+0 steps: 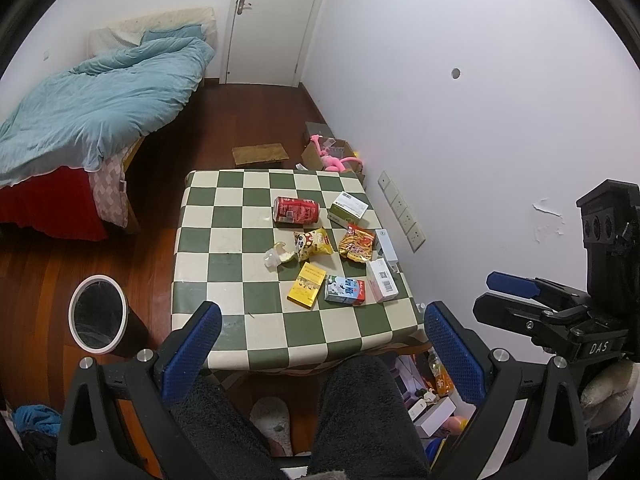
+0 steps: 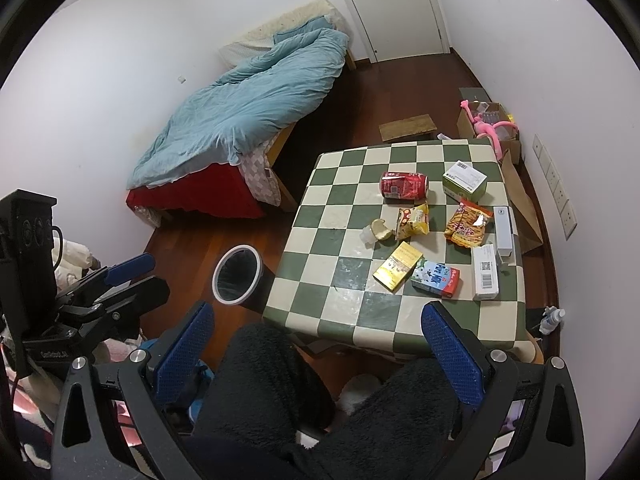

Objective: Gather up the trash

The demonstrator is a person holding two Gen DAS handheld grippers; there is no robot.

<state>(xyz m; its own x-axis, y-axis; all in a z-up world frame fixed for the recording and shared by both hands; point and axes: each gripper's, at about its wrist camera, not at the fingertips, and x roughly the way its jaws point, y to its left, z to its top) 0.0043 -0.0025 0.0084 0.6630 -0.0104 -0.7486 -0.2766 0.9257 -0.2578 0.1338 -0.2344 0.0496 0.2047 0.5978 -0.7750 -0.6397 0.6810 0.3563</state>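
Both tongs hang wide and empty above the person's knees, the left gripper and the right gripper. The trash lies on the checkered table: a red can at the far side (lying down), a yellow box nearer. The bin stands on the floor left of the table.

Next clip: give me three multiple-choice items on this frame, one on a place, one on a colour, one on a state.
1. Where is the trash bin?
A. on the table
B. on the floor left of the table
C. on the bed

2. What colour is the can?
A. red
B. green
C. silver

3. How are the right tongs?
A. shut on a wrapper
B. open and empty
C. shut on the can

Answers: 1 B, it stands on the wood floor beside the checkered table. 2 A, red body lying on its side. 3 B, the blue pads sit wide apart with nothing between.
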